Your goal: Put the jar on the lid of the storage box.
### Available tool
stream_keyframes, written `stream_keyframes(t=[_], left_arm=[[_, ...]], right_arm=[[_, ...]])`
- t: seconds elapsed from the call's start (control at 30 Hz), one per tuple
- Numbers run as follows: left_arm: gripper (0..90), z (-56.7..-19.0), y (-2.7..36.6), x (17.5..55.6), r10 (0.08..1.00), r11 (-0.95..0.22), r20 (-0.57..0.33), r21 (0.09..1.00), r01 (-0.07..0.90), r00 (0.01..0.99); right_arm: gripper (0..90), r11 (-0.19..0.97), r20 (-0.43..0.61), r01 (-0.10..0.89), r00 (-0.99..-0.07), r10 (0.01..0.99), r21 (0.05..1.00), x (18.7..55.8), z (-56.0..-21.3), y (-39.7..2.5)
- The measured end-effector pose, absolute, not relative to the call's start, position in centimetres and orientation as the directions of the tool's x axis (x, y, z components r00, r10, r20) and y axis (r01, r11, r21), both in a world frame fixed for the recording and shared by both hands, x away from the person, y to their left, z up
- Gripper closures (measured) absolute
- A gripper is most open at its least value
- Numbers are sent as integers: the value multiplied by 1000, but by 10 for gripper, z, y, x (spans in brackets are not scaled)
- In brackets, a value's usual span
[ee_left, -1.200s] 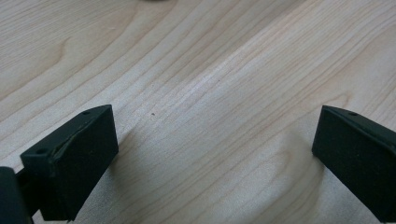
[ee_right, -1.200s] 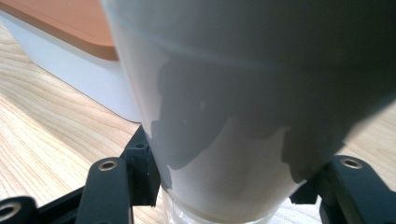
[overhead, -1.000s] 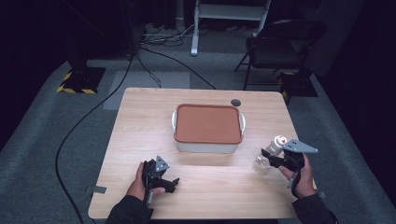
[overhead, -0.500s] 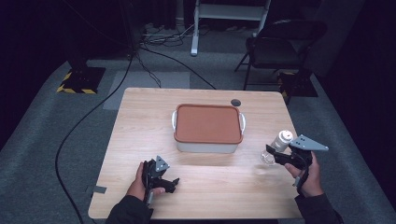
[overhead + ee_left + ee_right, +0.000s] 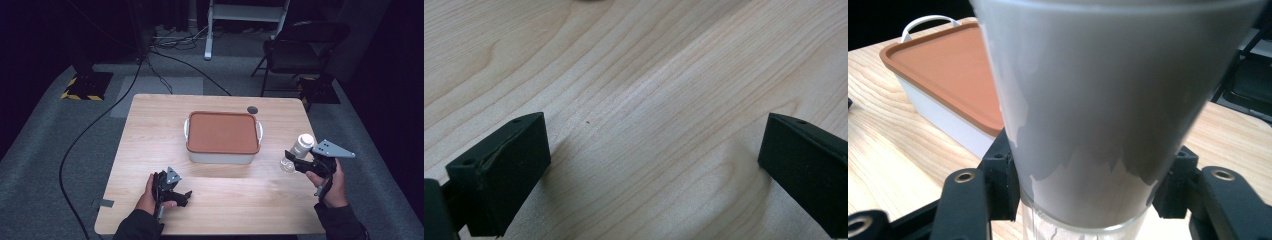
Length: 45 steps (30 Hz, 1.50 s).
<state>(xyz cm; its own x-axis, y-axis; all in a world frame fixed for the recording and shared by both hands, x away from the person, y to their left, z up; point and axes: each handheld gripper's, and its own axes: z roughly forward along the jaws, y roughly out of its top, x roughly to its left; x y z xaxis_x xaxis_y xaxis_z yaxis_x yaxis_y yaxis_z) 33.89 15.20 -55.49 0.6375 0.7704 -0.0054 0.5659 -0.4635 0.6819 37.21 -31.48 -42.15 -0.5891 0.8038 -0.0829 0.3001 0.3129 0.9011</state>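
My right hand-held gripper (image 5: 294, 161) pinches a clear plastic bottle with a white cap (image 5: 298, 150), tilted above the light wooden counter (image 5: 220, 195), right of the white lidded box with a brown lid (image 5: 222, 135). My left hand-held gripper (image 5: 181, 196) rests spread on the counter.

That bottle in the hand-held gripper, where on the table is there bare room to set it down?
The right hand-held gripper grips the bottle. Bare wood lies between the lidded box and the table's left edge, and along the front between both grippers. The box crowds the middle.
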Motion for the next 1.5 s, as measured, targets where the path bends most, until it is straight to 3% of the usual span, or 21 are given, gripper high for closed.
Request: stream_keyframes(t=[1.5], left_arm=[[3,-555,152,339,770,-465,-4,682,565,638]], right_arm=[[422,341,-116,239,-641,758,909,405,-369,-258]])
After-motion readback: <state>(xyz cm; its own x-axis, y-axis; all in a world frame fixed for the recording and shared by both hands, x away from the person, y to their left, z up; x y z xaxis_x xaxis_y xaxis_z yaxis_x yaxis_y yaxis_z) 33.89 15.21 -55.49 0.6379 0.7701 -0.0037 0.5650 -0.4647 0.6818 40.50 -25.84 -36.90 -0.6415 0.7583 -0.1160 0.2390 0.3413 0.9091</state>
